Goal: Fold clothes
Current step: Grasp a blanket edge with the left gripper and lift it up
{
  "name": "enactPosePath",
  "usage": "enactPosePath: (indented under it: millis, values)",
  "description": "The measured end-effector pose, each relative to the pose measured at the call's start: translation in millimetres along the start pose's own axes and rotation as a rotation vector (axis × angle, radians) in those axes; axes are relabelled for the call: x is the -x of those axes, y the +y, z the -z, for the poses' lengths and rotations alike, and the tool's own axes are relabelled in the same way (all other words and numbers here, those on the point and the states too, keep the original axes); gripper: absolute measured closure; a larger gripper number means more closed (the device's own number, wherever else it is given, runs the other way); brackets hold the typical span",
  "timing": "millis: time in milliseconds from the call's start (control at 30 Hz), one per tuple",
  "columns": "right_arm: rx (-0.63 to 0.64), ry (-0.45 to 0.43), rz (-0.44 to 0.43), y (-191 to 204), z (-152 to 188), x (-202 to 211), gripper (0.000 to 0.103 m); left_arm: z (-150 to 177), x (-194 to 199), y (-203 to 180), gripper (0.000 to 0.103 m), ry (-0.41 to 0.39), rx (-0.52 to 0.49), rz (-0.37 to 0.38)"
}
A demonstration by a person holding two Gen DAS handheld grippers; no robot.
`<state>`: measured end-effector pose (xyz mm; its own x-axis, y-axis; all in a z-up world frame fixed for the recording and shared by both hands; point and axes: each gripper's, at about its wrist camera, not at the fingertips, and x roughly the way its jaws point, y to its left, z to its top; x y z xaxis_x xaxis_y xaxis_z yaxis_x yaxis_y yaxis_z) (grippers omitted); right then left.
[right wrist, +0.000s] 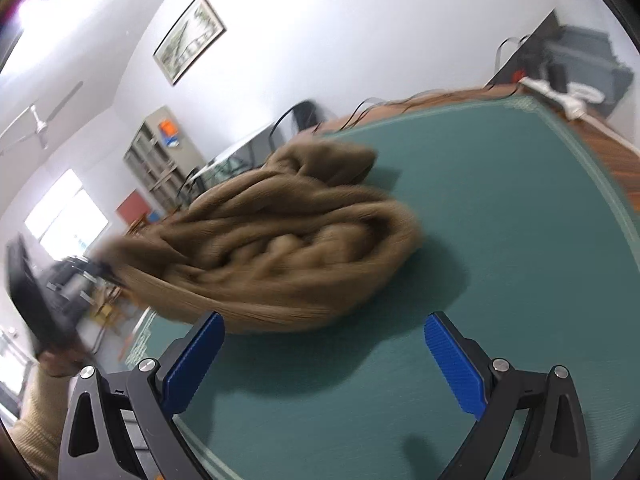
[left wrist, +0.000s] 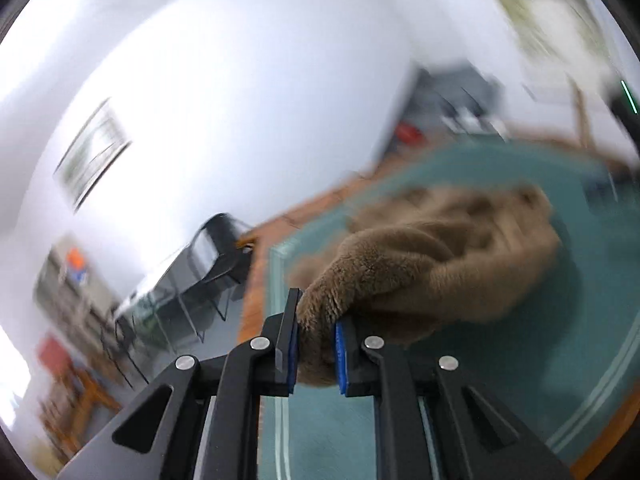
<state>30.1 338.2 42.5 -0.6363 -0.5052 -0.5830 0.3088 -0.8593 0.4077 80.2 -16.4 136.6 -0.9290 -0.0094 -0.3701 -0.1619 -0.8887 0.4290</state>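
Right wrist view, brown garment (right wrist: pixel 280 240) bunched mid-mat (right wrist: pixel 500 220), right side bare

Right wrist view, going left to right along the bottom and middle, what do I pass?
The other gripper, held by a hand → right gripper's left finger pad → brown fuzzy garment → bare green table mat → right finger pad.

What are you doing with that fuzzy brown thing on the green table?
A person is starting to fold clothes with two hand-held grippers. The left gripper is shut on a bunch of the fuzzy brown garment, pulling that end up off the green table mat. The rest lies in a crumpled heap, not yet folded. The right gripper is open, just in front of the heap, holding nothing.
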Motion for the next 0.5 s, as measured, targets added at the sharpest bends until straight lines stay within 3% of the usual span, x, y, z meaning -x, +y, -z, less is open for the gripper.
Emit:
enactPosePath:
  millis: [133, 267, 367, 500]
  values:
    - [0.046, -0.031, 0.060, -1.3, 0.6, 1.0, 0.001, 32.7, -8.6, 75.2, 0.086, -0.021, 0.195, -0.085]
    - [0.176, -0.032, 0.107, 16.6, 7.1, -7.7, 0.001, 49.7, -8.4, 110.3, 0.086, 0.000, 0.318, -0.114]
    - [0.352, -0.041, 0.124, 46.1, 20.3, -12.1, 0.001, 60.6, -21.4, 130.2, 0.086, 0.025, 0.415, -0.105]
    - [0.594, -0.040, 0.119, 85.0, 43.5, -20.3, 0.001, 68.3, -16.7, 142.8, 0.086, 0.028, 0.446, -0.098]
